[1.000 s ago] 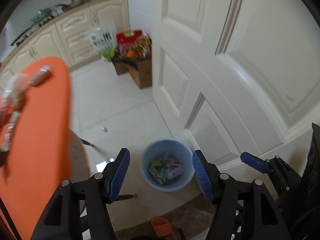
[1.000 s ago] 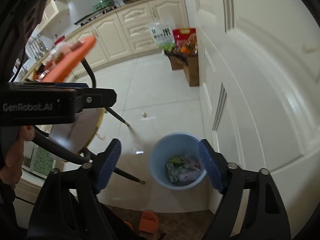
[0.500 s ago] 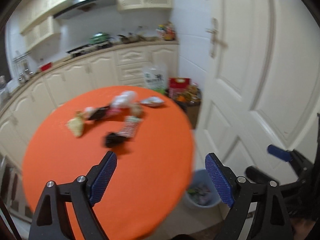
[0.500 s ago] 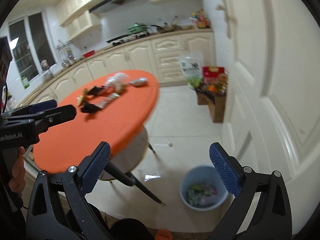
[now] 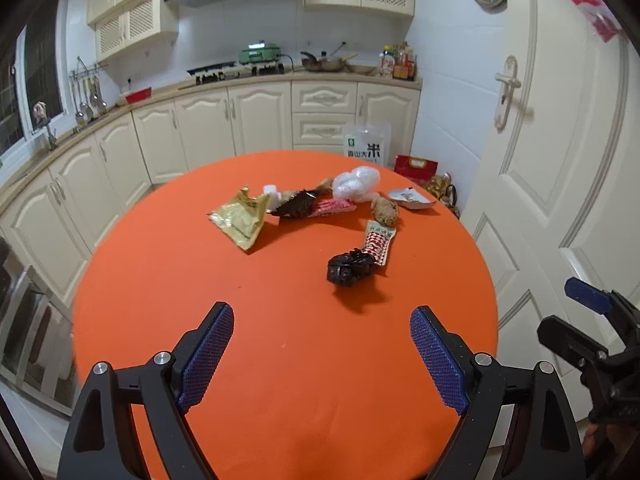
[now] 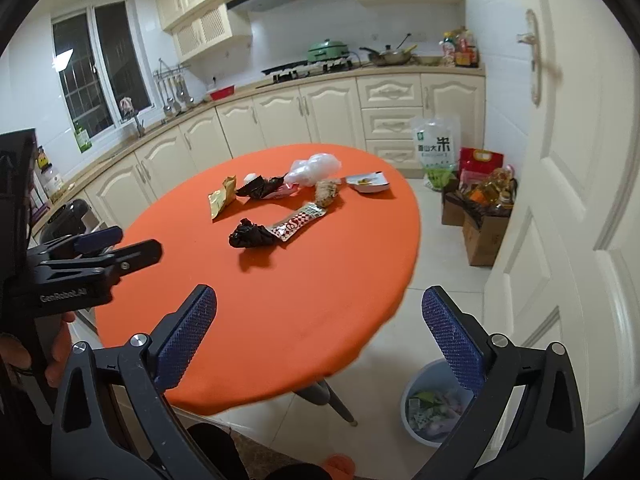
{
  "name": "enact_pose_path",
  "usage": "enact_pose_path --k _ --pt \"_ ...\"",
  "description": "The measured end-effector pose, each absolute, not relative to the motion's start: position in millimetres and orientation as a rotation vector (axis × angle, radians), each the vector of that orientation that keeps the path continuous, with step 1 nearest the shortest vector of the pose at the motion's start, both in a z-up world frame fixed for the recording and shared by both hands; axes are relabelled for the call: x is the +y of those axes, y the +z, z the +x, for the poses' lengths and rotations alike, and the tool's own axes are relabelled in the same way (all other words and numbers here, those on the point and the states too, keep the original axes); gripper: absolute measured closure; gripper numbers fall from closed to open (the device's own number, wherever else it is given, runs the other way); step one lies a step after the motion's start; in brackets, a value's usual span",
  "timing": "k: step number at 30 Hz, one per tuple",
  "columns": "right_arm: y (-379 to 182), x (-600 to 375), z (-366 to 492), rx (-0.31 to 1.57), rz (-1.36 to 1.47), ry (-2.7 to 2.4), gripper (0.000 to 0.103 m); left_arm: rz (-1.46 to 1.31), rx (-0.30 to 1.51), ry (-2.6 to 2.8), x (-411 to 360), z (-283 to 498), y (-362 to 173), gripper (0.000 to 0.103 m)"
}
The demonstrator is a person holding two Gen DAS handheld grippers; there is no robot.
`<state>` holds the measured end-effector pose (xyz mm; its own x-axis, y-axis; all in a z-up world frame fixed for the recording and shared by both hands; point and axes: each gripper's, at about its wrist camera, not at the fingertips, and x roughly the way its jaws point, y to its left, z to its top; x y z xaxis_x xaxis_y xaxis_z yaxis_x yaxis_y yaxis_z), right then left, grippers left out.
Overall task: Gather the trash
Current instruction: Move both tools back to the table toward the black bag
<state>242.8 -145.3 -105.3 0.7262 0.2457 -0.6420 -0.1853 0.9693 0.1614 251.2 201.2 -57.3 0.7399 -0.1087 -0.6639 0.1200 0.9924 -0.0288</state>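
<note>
Trash lies on the far half of the round orange table [image 5: 200, 280]: a crumpled black bag [image 5: 350, 266], a red-and-white wrapper [image 5: 380, 242], a gold wrapper [image 5: 240, 220], a dark wrapper [image 5: 296, 206], a clear plastic bag [image 5: 356, 184] and a brown lump [image 5: 385, 210]. My left gripper [image 5: 320, 316] hangs open over the table's near part, short of the black bag. At the table's right edge my right gripper [image 6: 320, 294] is empty, its jaws opening wide. A blue bin [image 6: 416, 434] with trash in it stands on the floor below.
A white door [image 6: 560, 200] stands close on the right. Cardboard boxes of groceries [image 6: 480, 216] and a rice bag [image 6: 436, 148] sit on the floor by the cabinets [image 6: 320, 120]. A hand [image 6: 56, 356] holds the left gripper's handle.
Both grippers swung up from over the blue bin to face the table and opened wider. The trash on the table came into full view.
</note>
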Motion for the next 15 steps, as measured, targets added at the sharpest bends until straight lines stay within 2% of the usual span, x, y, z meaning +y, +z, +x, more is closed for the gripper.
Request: enact_pose_path --k 7,10,12,15 --pt "-129 -152 289 0.759 0.088 0.245 0.000 0.038 0.795 -0.158 183 338 -82 0.017" --pt "-136 -158 309 0.773 0.093 0.246 0.000 0.049 0.828 -0.149 177 373 -99 0.020" --pt "-140 -160 319 0.778 0.091 0.247 0.000 0.046 0.853 -0.151 175 392 -109 0.030" --pt "-143 -158 340 0.787 0.076 0.253 0.000 0.028 0.884 -0.155 177 416 -122 0.038"
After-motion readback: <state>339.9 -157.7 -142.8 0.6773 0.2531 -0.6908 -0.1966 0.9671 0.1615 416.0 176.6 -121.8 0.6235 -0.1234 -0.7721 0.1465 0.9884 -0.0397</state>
